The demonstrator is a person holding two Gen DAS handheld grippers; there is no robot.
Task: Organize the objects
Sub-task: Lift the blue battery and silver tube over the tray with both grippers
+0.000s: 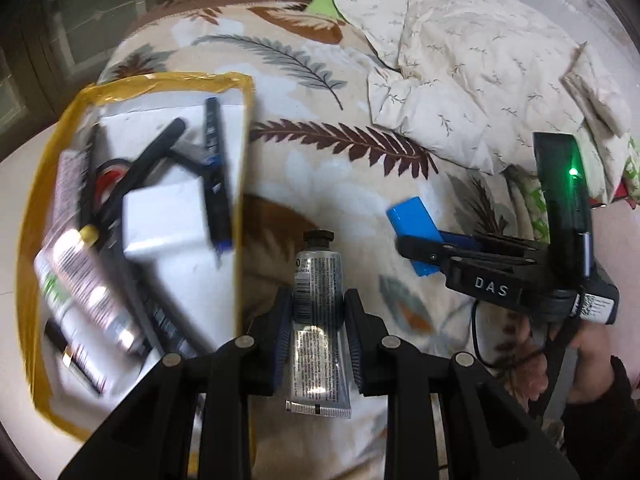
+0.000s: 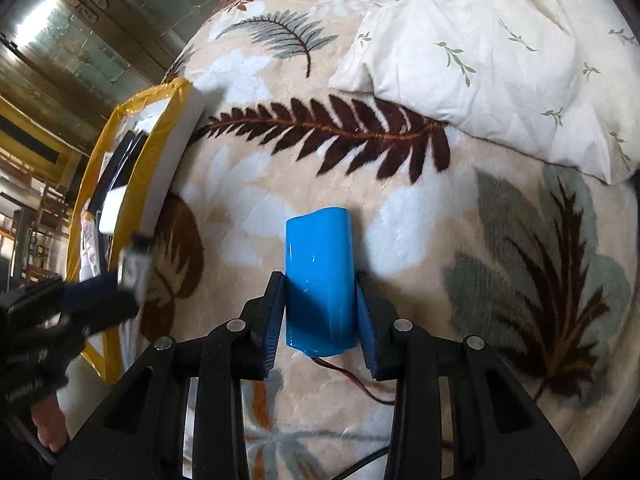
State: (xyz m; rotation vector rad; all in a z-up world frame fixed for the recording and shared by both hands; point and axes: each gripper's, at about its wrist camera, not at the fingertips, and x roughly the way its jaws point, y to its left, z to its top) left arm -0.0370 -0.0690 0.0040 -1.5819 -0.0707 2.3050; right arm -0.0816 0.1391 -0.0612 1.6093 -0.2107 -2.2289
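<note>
Carry step: left gripper [image 1: 318, 312] jaws grip silver tube [image 1: 318, 320]; right gripper [image 2: 320, 312] jaws clamp blue battery pack [image 2: 320, 276]. Next: drop both into yellow-rimmed box [image 1: 244, 152].

Blanket [image 2: 280, 184]: cream, printed with brown, grey and white fern leaves.
Quilt [image 2: 500, 60]: off-white, small green sprigs.
Box [image 1: 240, 184]: white, yellow tape on the rim.
Tube [image 1: 318, 320]: silver, black cap, black print.
Battery pack [image 2: 320, 276]: bright blue; red and black wires.
Hand-held grippers: black, blue pads [image 1: 282, 332].
</note>
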